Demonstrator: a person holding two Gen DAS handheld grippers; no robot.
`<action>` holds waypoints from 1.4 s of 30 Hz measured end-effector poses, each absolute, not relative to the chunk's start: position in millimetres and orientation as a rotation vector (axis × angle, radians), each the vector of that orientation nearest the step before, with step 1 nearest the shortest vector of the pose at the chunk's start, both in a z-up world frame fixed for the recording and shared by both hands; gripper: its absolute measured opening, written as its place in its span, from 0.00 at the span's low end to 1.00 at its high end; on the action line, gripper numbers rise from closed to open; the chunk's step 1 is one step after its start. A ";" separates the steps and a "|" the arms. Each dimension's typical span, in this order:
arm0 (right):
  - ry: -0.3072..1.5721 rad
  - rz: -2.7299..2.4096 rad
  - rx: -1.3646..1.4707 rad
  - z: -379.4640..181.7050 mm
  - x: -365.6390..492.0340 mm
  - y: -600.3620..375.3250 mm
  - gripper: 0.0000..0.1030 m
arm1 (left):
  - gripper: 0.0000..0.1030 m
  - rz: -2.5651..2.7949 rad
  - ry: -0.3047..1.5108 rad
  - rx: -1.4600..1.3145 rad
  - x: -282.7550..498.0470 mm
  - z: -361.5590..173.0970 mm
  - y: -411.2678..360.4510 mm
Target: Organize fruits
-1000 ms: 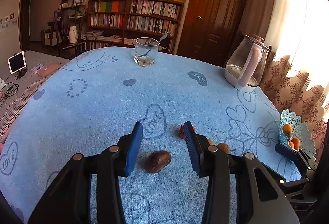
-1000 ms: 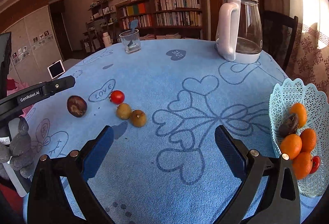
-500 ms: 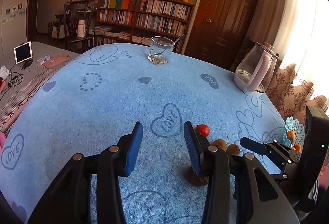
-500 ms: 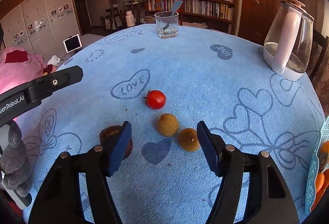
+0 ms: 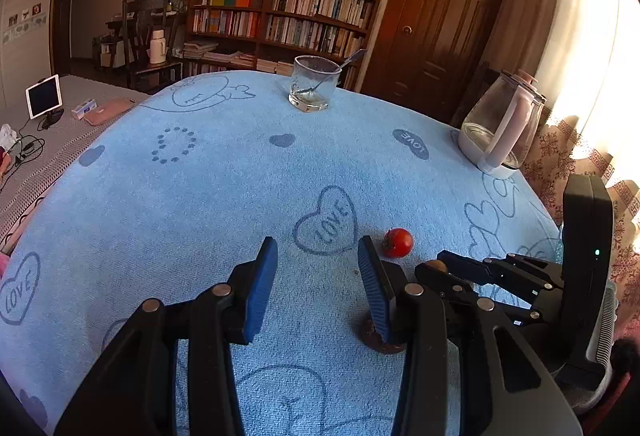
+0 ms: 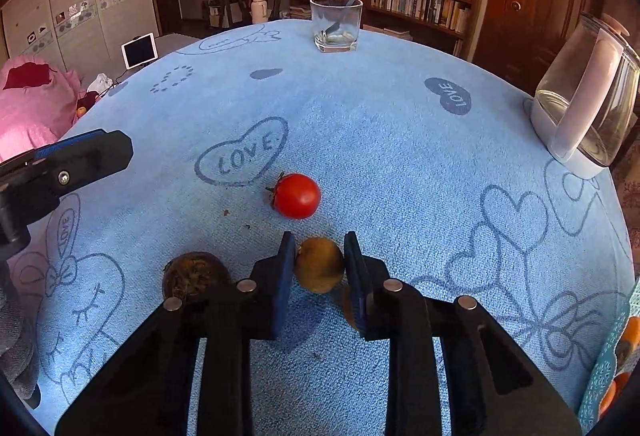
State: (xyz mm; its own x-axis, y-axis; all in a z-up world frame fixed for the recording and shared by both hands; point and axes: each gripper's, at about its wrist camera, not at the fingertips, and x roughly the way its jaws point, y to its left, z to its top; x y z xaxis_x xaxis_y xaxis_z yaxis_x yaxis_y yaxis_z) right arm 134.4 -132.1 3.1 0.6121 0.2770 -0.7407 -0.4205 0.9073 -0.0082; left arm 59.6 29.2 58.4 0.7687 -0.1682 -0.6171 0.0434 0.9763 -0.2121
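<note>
The surface (image 6: 400,163) is light blue with darker hearts; the tomato (image 6: 298,195) red, the longan (image 6: 319,264) tan, the basket (image 6: 604,372) teal.

Left gripper (image 5: 318,278): we hold it low over the table's near edge, its blue pads spread wide with only cloth between them.
Right gripper (image 6: 320,266): we hold it low at the near edge too, its pads closed in against both sides of a small brown fruit (image 6: 319,264).
Spacing: our two grippers sit close, side by side.
</note>
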 end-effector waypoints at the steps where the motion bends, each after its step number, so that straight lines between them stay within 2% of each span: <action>1: 0.813 0.402 -0.175 4.9 133.0 -134.6 0.25 | 0.42 -0.121 0.688 -0.187 59.7 57.4 28.3; 3: 0.798 0.399 -0.149 9.9 128.6 -139.5 0.25 | 0.44 -0.133 0.696 -0.180 60.9 55.2 24.5; 6: 0.773 0.399 -0.118 17.7 122.2 -145.7 0.25 | 0.54 -0.141 0.705 -0.169 62.5 51.8 19.0; 11: 0.741 0.389 -0.065 29.8 113.7 -158.2 0.25 | 0.61 -0.183 0.728 -0.138 63.6 44.7 6.9; 29: 0.664 0.385 0.024 49.9 85.9 -181.0 0.25 | 0.61 -0.266 0.858 0.000 77.8 12.1 -29.2; 31: 0.657 0.384 0.030 51.9 83.5 -182.8 0.25 | 0.59 -0.262 0.873 0.017 79.1 8.3 -31.8; 35: 0.643 0.378 0.039 54.8 78.2 -186.3 0.25 | 0.43 -0.293 0.861 0.029 75.6 8.2 -34.5; 42: 0.619 0.356 0.067 60.4 70.1 -200.4 0.25 | 0.42 -0.269 0.833 0.001 72.9 12.1 -27.4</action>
State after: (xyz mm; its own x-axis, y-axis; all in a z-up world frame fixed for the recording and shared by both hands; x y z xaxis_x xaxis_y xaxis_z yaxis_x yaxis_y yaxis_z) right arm 70.1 -200.4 60.4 0.7560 0.3460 -0.5556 -0.3062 0.9372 0.1670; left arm 72.9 -27.4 12.1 0.6407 -0.2352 -0.7309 0.2361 0.9662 -0.1039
